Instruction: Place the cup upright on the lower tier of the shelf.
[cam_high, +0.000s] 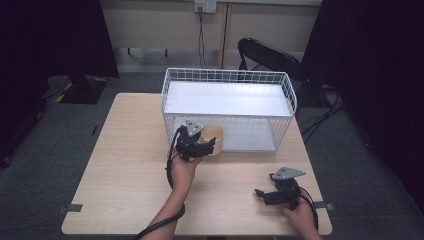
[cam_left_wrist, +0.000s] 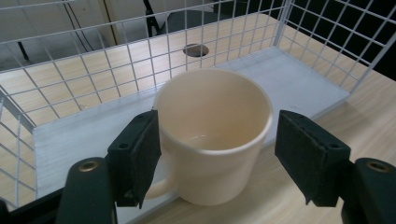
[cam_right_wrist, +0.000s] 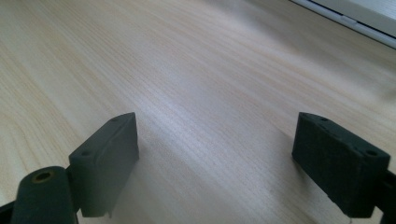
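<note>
Cup: a cream cup (cam_left_wrist: 215, 135) stands upright with its mouth open and its handle low on the left in the left gripper view; in the high view the cup (cam_high: 213, 135) sits at the near left corner of the wire basket, on the edge of the basket's pale floor where it meets the table.
Left claw: the left claw (cam_left_wrist: 219, 154) is spread around the cup; its left pad touches or nearly touches the cup wall, the right pad stands clear of it, so it is released, not gripping. In the high view the left claw (cam_high: 206, 148) is held just in front of the basket by the left hand (cam_high: 182, 167).
Basket: a white wire basket (cam_high: 227, 76) with a flat pale bottom stands on the far half of the table, its near side open.
Right claw: the right claw (cam_right_wrist: 229, 158) is wide apart over bare wood, holding nothing; in the high view the right claw (cam_high: 263, 194) is low at the near right of the table, well apart from the cup.
Table: a light wood table (cam_high: 130, 150).
Beyond: a dark folding chair (cam_high: 267, 55) stands behind the basket on grey floor.
</note>
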